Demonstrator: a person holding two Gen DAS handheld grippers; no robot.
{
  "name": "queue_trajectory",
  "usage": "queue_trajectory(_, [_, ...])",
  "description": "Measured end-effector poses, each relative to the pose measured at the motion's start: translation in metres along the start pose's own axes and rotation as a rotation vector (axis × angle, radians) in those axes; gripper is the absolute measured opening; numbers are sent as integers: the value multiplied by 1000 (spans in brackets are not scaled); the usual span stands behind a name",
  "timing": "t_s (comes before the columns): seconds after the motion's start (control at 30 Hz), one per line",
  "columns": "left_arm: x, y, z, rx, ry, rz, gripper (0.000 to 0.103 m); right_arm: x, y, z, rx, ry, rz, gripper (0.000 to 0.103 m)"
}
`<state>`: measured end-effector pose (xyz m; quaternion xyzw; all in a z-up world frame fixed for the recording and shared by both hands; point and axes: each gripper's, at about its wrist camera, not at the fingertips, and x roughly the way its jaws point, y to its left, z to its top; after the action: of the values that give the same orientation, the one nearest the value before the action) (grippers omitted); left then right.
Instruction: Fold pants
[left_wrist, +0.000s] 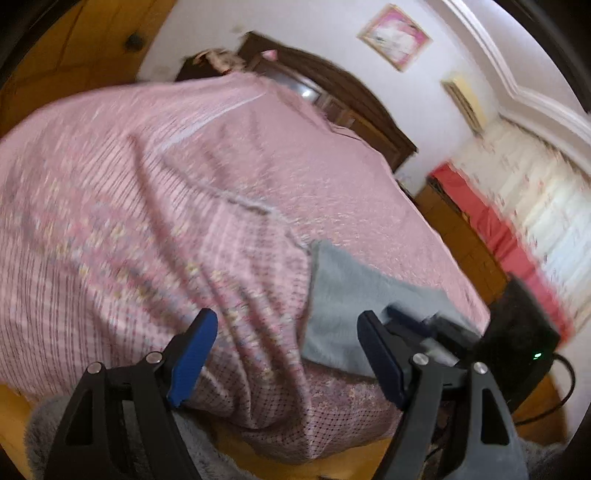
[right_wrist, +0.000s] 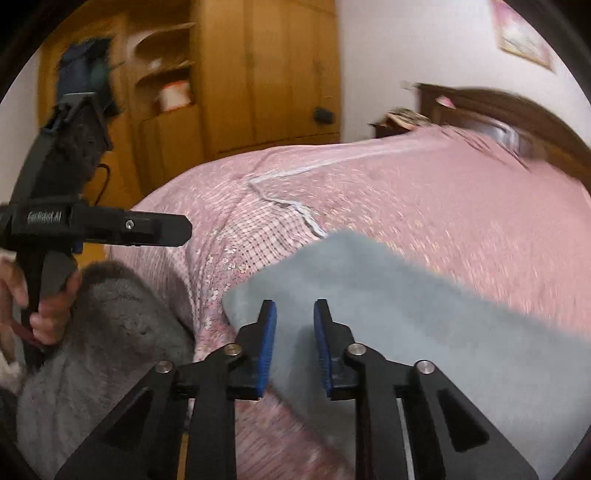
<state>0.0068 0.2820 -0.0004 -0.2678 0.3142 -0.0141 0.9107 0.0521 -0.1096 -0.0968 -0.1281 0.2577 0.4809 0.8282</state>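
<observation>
The grey pants (right_wrist: 406, 321) are seen folded flat on the bed (right_wrist: 443, 192), near its foot edge on the pink cover. The right gripper (right_wrist: 295, 332) is held just over the pants' near end, its fingers narrowly parted, nothing gripped. The left gripper (left_wrist: 284, 354) is held beside the pants, over the cover, its fingers spread wide and empty.
</observation>
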Motion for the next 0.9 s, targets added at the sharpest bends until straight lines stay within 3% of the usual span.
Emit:
queue_trajectory(0.13, [8,-53,9,201,-11,70,80,-38,-18,-3,52,-73,-25,21])
queue_trajectory(0.2, [18,-84,16,260,-16,29,80,-53,-34,-4,97,-109,-64,17])
queue_trajectory(0.27, [34,-115,22,320,-32,-30,80,-64,-60,-9,221,-139,-62,15])
queue_trajectory(0.43, [97,-172,25,439,23,11,53,-90,-108,-36,405,-184,-84,15])
queue_trajectory(0.5, [128,-185,18,471,72,56,43,-98,-120,-48,449,-198,-95,15])
queue_trajectory(0.57, [153,-186,7,506,90,130,40,-95,-128,-59,474,-185,-99,15])
queue_trajectory(0.63, [178,-179,-4,537,101,251,37,-84,-135,-72,481,-129,-143,14])
queue_trajectory(0.7, [186,-171,-10,555,67,290,37,-73,-142,-88,498,-63,-168,2])
queue_trajectory(0.73, [186,-169,-10,555,46,310,37,-73,-143,-90,512,-76,-167,0])
queue_trajectory(0.83, [188,-163,-8,593,-13,462,37,-88,-145,-89,536,-112,-132,0])
queue_trajectory(0.9, [192,-157,-6,577,-13,467,38,-99,-149,-97,605,-123,-103,1])
